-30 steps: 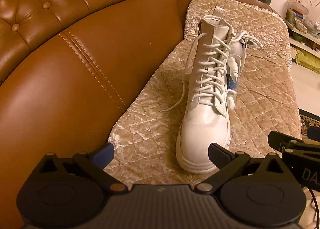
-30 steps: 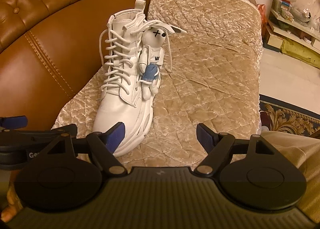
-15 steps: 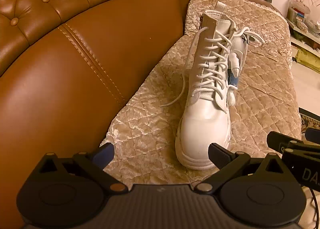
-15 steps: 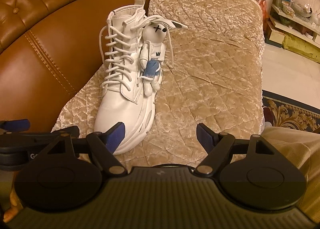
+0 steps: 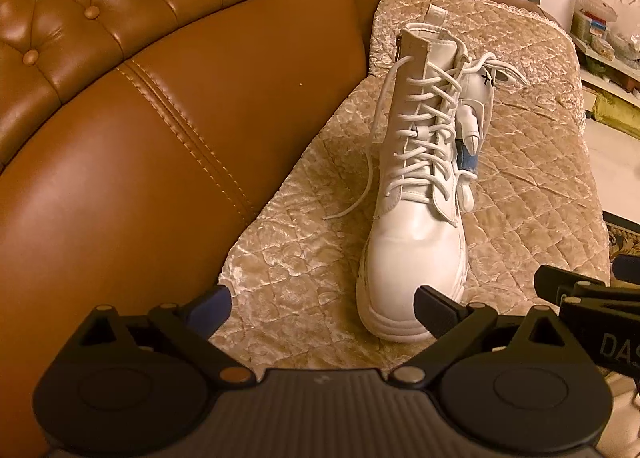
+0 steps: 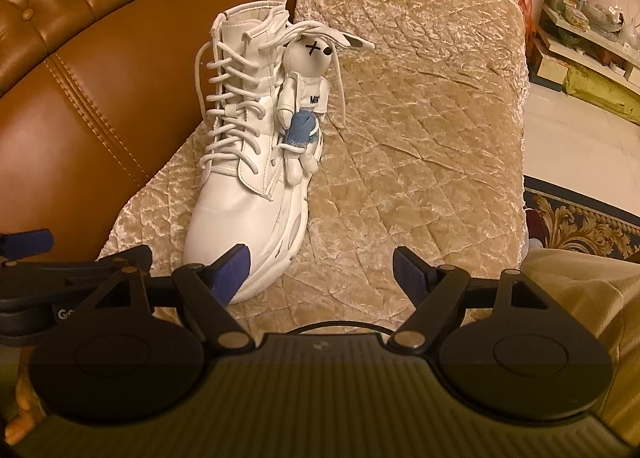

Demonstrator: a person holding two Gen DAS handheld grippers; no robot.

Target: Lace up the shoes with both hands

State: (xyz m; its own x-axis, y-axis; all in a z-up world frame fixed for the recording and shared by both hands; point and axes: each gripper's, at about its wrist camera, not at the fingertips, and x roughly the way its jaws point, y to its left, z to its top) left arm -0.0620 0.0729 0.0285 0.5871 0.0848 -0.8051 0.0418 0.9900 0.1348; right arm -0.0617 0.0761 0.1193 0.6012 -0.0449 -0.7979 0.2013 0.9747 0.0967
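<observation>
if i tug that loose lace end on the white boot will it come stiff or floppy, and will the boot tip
Probably floppy: the lace end droops in a curve onto the quilted cover. The boot is tall on a soft surface, so a sideways tug might tip it, though its chunky sole likely helps.

Both tools creep bit closer to boot, which sits slightly bigger in both views now; nothing touched.

The left gripper hangs with its jaws spread wide and nothing between them. Just ahead of its right finger stands a white boot on a quilted beige cover, one loose lace end trailing ahead. Brown leather sofa back fills the gripper's left. The right gripper pokes in at its right.
</observation>
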